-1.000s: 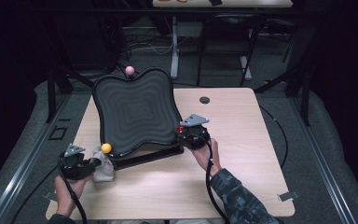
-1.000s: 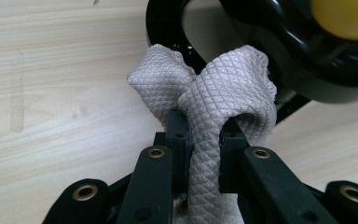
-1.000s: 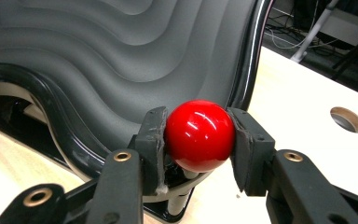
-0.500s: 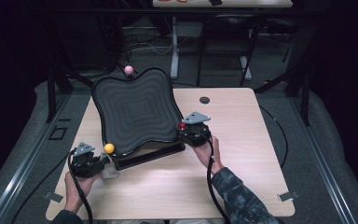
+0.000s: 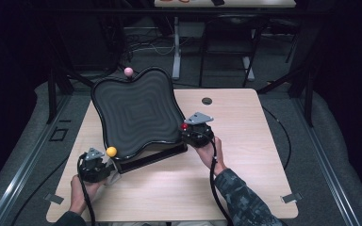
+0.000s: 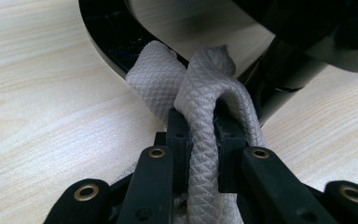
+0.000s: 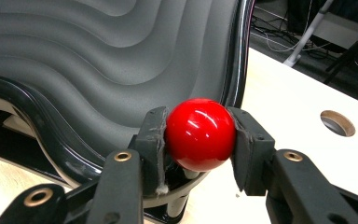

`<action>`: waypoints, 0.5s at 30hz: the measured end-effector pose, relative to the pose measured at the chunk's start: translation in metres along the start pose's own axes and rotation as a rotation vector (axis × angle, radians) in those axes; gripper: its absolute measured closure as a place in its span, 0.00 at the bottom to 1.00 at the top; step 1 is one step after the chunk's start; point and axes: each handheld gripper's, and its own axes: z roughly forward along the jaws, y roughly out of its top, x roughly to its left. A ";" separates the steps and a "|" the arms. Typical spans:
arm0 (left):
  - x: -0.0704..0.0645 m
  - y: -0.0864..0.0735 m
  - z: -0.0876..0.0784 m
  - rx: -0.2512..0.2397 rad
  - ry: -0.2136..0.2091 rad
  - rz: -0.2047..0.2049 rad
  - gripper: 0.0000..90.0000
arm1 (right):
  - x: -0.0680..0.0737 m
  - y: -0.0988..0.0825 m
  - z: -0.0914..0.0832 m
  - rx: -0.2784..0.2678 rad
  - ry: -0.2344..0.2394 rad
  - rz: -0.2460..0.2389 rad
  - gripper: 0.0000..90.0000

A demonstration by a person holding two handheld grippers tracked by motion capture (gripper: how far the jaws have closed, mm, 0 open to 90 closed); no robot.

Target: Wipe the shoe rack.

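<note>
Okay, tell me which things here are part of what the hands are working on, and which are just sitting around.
In the job:
- left gripper, shut on the white cloth
- right gripper, shut on the red knob
- black wavy tray on its base

Lying about:
- yellow knob
- pink knob
- cable hole in the table

We see a red ball (image 7: 200, 134), a white cloth (image 6: 205, 107) with diamond weave, a dark grey rippled tray (image 5: 136, 113), yellow ball (image 5: 111, 151) and pink ball (image 5: 128, 71) at the tray's rim.
</note>
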 end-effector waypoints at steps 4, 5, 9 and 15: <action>-0.001 0.005 -0.013 -0.078 0.010 -0.012 0.88 | 0.000 0.000 0.000 0.001 -0.001 -0.001 0.67; -0.002 0.007 -0.018 -0.111 0.006 -0.022 0.88 | 0.000 0.000 0.000 0.001 0.000 -0.001 0.66; -0.003 0.008 -0.025 -0.144 0.003 -0.022 0.88 | 0.000 0.000 0.000 0.001 -0.002 -0.001 0.67; -0.007 0.000 -0.008 -0.051 -0.012 0.000 0.88 | -0.001 0.000 0.001 -0.004 0.003 -0.002 0.67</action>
